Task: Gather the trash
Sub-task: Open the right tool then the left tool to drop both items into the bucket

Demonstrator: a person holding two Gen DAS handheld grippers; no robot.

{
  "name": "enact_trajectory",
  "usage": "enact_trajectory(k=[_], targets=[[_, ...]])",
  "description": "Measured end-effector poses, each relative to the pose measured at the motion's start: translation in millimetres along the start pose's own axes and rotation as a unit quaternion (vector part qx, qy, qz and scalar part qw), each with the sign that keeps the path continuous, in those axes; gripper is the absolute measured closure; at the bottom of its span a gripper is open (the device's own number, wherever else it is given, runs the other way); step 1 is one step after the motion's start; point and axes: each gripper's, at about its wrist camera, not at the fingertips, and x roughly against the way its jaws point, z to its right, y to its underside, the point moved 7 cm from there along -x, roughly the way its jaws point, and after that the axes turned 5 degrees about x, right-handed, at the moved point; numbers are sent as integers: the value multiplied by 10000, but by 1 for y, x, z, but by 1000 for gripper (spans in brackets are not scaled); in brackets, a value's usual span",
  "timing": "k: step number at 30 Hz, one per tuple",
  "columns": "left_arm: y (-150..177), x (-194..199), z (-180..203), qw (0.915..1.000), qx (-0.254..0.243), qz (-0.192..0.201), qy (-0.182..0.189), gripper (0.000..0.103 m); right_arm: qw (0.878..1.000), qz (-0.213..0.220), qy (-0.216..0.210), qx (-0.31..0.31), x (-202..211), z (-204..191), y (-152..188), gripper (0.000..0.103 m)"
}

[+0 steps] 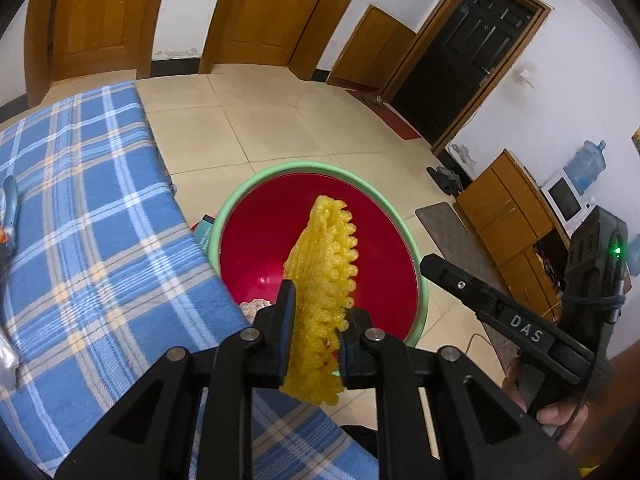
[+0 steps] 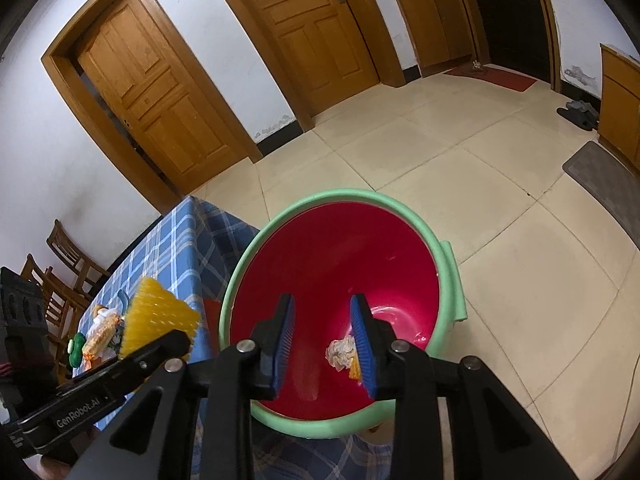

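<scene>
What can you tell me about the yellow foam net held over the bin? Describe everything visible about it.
The yellow foam net is a soft, springy-looking mesh sleeve of woven strands, its edge fringed with rounded loop ends. It is flattened and stands roughly upright, pinched between the pads of the left tongs, its lower end poking out below them. It hangs above the red bin with a green rim, beside the blue checked tablecloth, touching nothing but the pads.

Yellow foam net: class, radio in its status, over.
Left hand-held gripper shut on yellow foam net, above red bin. Right hand-held gripper open, empty, over bin. Crumpled paper already inside. Nothing blocking.
</scene>
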Motion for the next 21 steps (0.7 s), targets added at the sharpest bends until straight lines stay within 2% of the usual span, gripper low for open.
enact_trajectory(k=[2,3,12,21], targets=[[-1,-1,2,10000,-21,35,-34,60,10000,16,-8,-21,1,1,0,71],[-1,0,3,10000,-47,64,-47,56,10000,19,-8,-26,0,0,0,71],[-5,14,0,9996,-73,210,-161,54,10000,45,-29,-17,2,-2,-2,70],[1,46,-33,9977,232,454,-457,51,9999,38,-129,82,6,-13,-1,56]])
